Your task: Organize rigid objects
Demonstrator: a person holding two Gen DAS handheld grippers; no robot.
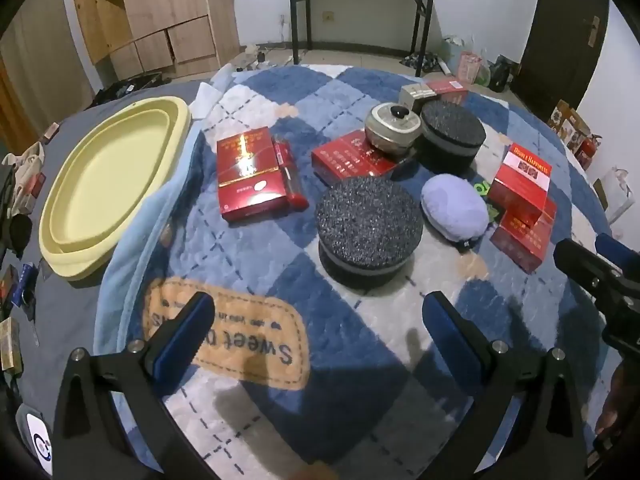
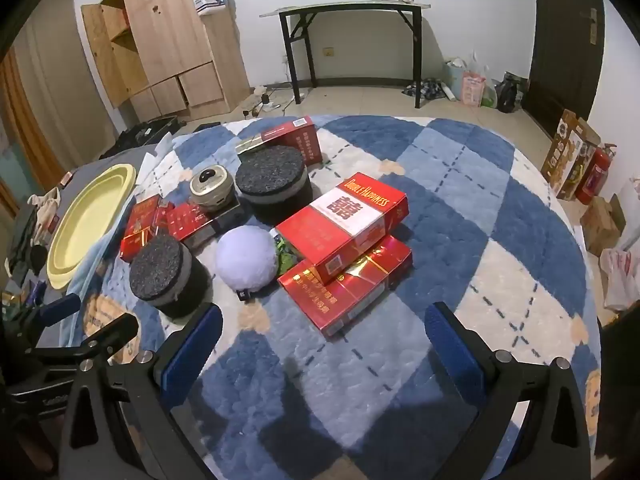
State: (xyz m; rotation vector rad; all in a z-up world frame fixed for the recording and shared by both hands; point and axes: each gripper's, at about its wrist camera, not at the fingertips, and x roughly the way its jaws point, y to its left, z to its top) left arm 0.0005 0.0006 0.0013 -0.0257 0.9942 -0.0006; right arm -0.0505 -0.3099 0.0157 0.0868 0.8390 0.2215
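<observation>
While both tongs [image 1: 318,332] [image 2: 324,336] gape (empty) | red boxes [image 2: 348,256] lie beyond them

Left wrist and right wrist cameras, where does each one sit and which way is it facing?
Left wrist: on the open left gripper, angled down at the near black foam disc; the right gripper shows at the right edge.
Right wrist: on the open right gripper, facing the red Double Happiness carton.
Shared: the yellow oval plastic tray, blue checked rug.
</observation>
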